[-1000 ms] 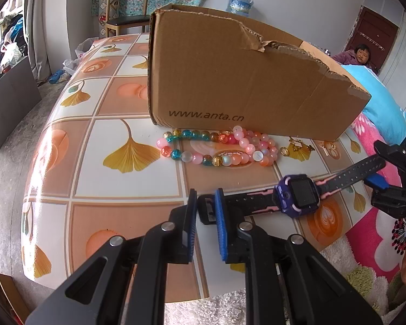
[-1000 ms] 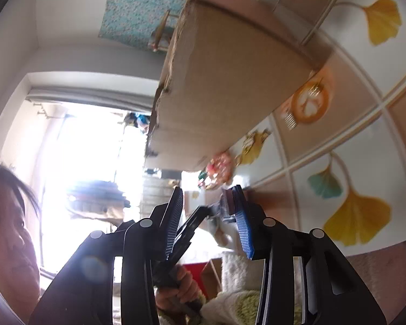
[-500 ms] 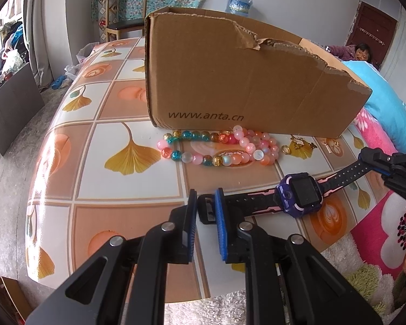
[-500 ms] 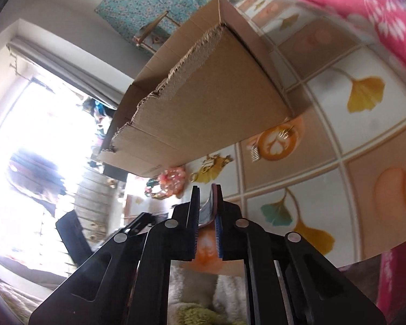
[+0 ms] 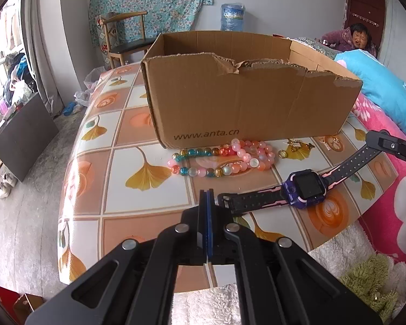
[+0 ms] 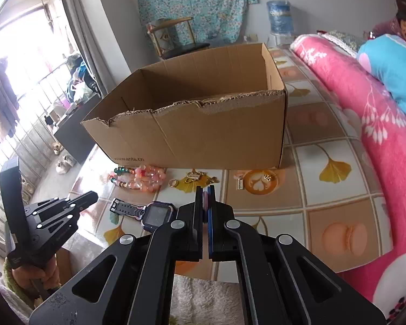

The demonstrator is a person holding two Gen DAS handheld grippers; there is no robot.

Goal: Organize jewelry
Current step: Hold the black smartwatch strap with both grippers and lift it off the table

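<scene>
Purple watch (image 5: 307, 188) strap pinched by right gripper (image 6: 205, 189); left gripper (image 5: 206, 192) closed empty.

light: daylight from blown-out window (image 6: 10, 62) | glare: glossy tiled bench (image 6: 100, 159) | focus: sharp | edges: fisheye-bent, dark corners

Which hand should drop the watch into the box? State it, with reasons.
Right. The right gripper is shut on one strap of the watch; the left gripper is shut beside the buckle end, gripping nothing. The cardboard box stands open just behind.
</scene>
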